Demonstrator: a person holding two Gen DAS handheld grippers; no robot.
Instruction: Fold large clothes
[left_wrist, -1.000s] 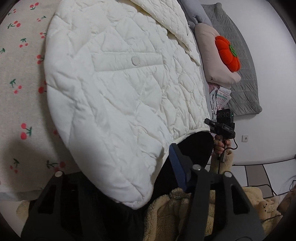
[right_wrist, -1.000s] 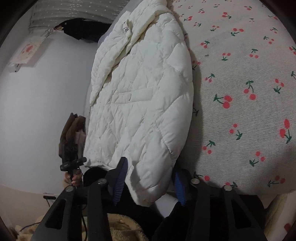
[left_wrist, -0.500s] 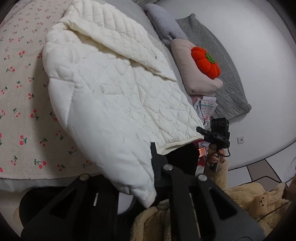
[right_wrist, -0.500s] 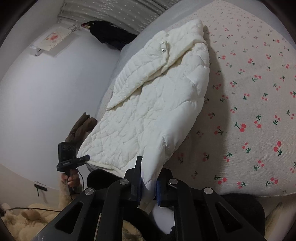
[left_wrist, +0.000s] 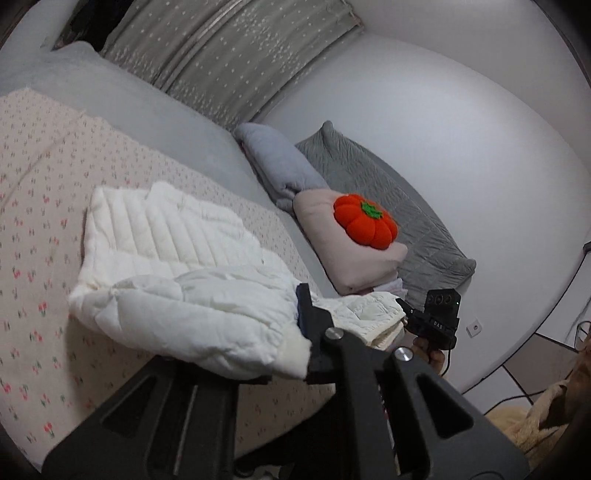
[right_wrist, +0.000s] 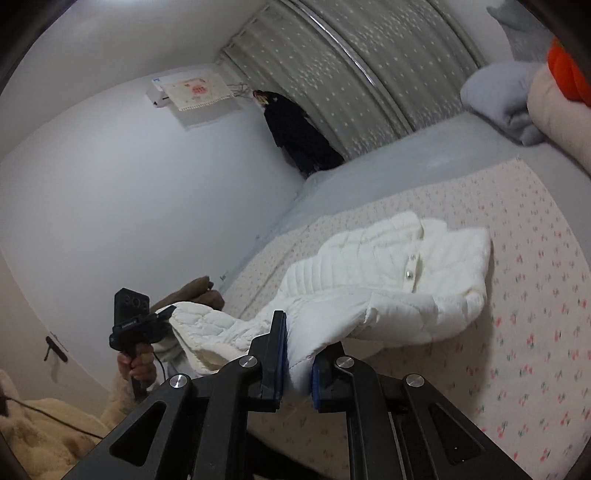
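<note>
A white quilted jacket (left_wrist: 177, 273) lies on the cherry-print bedspread (left_wrist: 33, 332), its lower end lifted off the bed. My left gripper (left_wrist: 295, 343) is shut on the jacket's hem corner, which hides its left finger. My right gripper (right_wrist: 297, 354) is shut on the other hem corner of the jacket (right_wrist: 388, 280); cloth bulges between its blue pads (right_wrist: 281, 343). Each gripper shows in the other's view: the right one (left_wrist: 436, 321) at the jacket's far corner, the left one (right_wrist: 136, 317) likewise. The collar end rests on the bed.
A stack of folded blankets (left_wrist: 354, 254) with an orange pumpkin cushion (left_wrist: 365, 221) sits at the bed's right side beside a grey pillow (left_wrist: 417, 221). A grey curtain (left_wrist: 229, 62) and white walls lie behind. A dark coat (right_wrist: 295, 136) hangs by the curtain. A beige fleece (left_wrist: 532, 424) lies on the floor.
Both grippers have risen and pulled back, lifting the jacket's hem and folding its lower part toward the collar. The jacket now looks shorter and bunched.
</note>
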